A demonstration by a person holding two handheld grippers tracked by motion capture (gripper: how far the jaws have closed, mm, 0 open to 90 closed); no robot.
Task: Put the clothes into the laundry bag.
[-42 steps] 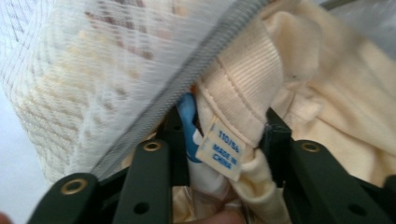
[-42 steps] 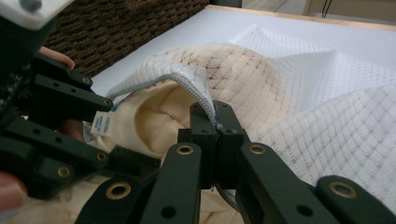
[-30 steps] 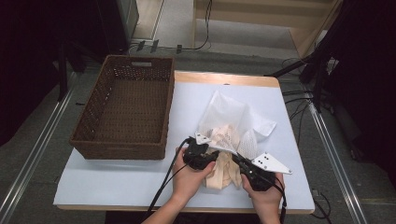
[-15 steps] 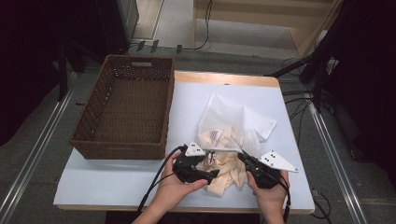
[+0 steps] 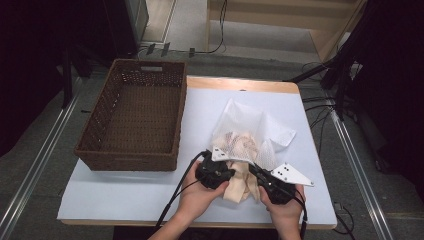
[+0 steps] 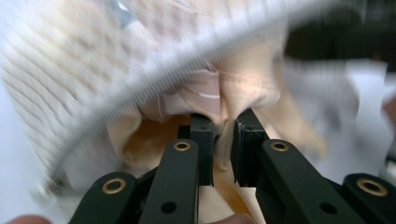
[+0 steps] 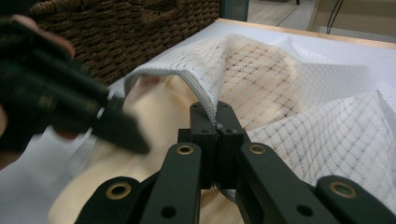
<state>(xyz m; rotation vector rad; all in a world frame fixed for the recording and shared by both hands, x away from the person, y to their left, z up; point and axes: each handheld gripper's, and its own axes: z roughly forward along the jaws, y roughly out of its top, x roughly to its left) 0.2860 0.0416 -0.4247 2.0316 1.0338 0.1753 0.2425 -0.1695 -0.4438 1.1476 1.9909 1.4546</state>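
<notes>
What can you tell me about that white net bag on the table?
The white mesh bag is soft, see-through netting with a zip along its open edge. It lies crumpled on the pale table, right of the wicker basket. Cream cloth spills from its mouth. The right hand-held gripper pinches the zip edge; the left hand-held gripper is pinching the cloth.

A white-topped bench (image 5: 150, 195) with a pale wooden edge stands on a grey floor (image 5: 45, 165), with metal rails (image 5: 27, 175) running along the floor on both sides. Beyond its far edge, black cables (image 5: 220, 47) trail across the floor towards a light wooden unit (image 5: 280, 15). Both outer sides of the room are dark, with black stands (image 5: 345, 65) at the right.
</notes>
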